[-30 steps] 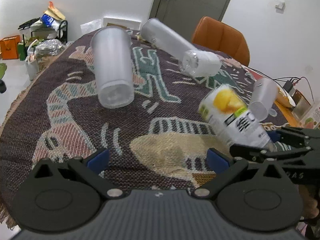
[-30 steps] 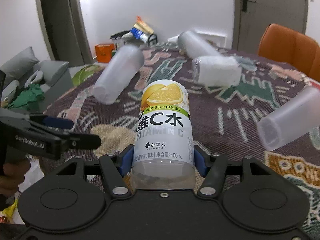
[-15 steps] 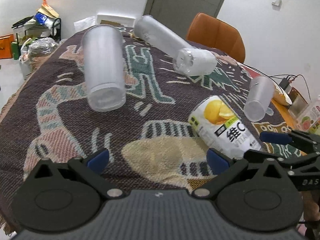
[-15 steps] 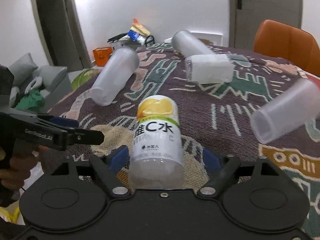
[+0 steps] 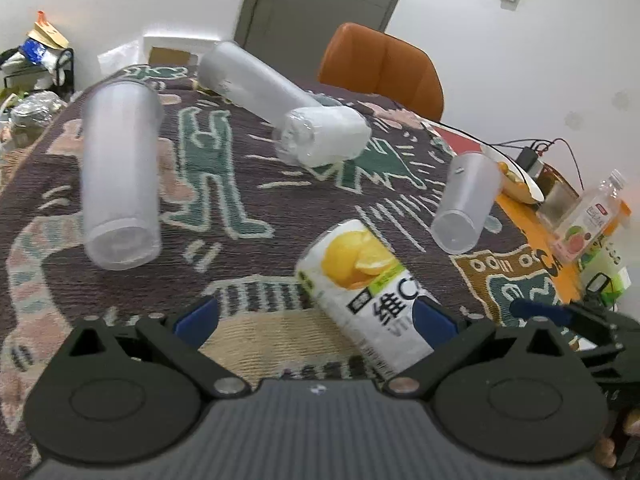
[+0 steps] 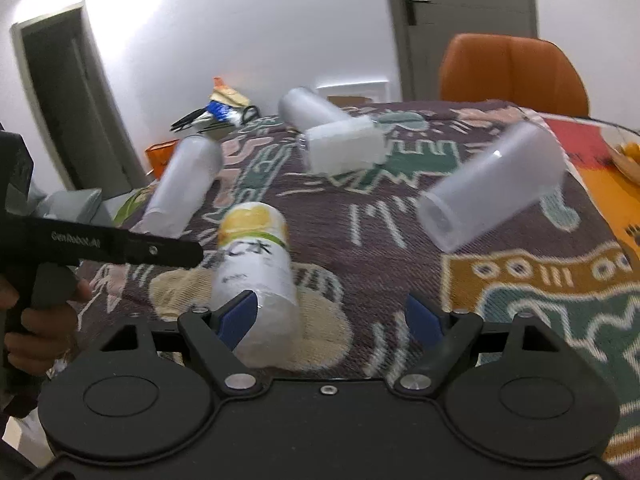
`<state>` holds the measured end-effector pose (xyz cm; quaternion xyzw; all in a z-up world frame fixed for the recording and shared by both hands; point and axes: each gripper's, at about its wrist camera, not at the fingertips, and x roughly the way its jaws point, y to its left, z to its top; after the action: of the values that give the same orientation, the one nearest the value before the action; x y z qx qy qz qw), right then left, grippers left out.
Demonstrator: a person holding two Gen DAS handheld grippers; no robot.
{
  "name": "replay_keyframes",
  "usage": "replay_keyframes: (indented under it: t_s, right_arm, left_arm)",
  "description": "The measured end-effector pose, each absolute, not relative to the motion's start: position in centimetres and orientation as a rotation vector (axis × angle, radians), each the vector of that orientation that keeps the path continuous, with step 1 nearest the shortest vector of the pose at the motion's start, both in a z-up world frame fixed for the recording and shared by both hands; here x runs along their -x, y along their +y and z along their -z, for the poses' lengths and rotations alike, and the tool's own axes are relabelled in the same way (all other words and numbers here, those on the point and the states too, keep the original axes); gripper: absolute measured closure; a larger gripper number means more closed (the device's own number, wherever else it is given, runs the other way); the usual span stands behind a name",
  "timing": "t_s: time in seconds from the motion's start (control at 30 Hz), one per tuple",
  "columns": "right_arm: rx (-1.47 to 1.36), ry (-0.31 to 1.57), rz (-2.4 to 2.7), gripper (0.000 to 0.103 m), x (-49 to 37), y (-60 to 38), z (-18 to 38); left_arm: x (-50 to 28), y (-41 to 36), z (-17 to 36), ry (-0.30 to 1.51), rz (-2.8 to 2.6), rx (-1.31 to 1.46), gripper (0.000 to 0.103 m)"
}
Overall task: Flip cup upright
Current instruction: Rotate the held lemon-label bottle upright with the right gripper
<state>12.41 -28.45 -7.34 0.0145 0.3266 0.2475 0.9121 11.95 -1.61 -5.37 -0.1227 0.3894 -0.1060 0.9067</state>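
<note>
- The tablecloth [image 5: 248,184] is coarse woven cloth, matt and nubbly.
- The cups [image 5: 120,176] are frosted translucent plastic, smooth with a dull sheen.
- The bottle [image 5: 368,292] wears a glossy printed plastic sleeve.
- The left gripper [image 5: 316,316] is matt black plastic, ribbed on top, with blue pads [image 5: 196,314] and shiny metal pivot screws.
- The chair [image 6: 516,74] looks like smooth orange leather.

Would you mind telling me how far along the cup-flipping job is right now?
Done: the lemon drink bottle lies on the patterned cloth, free of the open right gripper. In hand: nothing; the left gripper is open too. Left: the frosted cups all lie on their sides.
</note>
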Motion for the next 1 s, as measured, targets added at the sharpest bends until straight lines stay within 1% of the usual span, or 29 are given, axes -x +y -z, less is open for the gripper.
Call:
replay_keyframes:
  t_s: [0.57,0.83,1.0]
  right_arm:
    - [-0.142,0.673,-0.393,0.022,-11.6,-32.0,10.5]
    - [-0.183,0.672,-0.391,0.022,-12.1,-32.7,11.1]
    - [-0.195,0.675,-0.396,0.022,-12.4,-32.6,11.4]
  left_arm:
    - [-16.9,-2.5,7.3,0.988,0.243,0.481,0.002]
    - [-19.1,-1.8,7.9,1.036,0.192,0.585,0.003]
    - [-19.9,-1.6,8.2,1.056,0.159,0.636,0.005]
